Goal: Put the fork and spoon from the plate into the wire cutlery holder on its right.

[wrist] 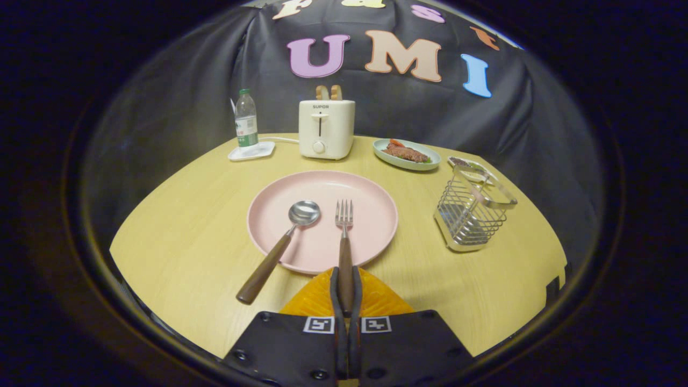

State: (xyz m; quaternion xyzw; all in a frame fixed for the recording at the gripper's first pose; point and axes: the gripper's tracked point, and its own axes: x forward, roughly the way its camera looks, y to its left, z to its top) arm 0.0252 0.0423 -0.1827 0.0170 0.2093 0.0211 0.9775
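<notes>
Fork (344, 236): wooden handle, metal tines; tines and neck resting on pink plate (279, 215), handle overhanging the plate's near rim. Long axis running straight away from the hand-held gripper (344, 293), tines at the far end. Handle end clamped between the two nearly closed fingers, both appearing to press on the wood.

Spoon (279, 248): wooden handle, metal bowl; just left of the fork on the same plate, bowl on the plate, handle slanting off the near-left rim onto the tabletop (177, 226). Untouched, lying off to the gripper's left.

Wire cutlery holder (472, 212): right of the plate, well apart from it, upright with open top, empty as far as visible. Judged bearing from the held fork: ahead and to the right; likely need to lift, swing right and tip the fork upright before lowering.

Beyond the plate: white toaster (326, 129) with two slices standing up; to its left, plastic bottle (246, 119) on a small white tray (251, 151); to its right, oval dish with food (406, 154); small dish (470, 165) partly hidden behind the holder, contents too small to tell.

Task stage, as judged: fork gripped but not yet lifted; spoon still to come.
</notes>
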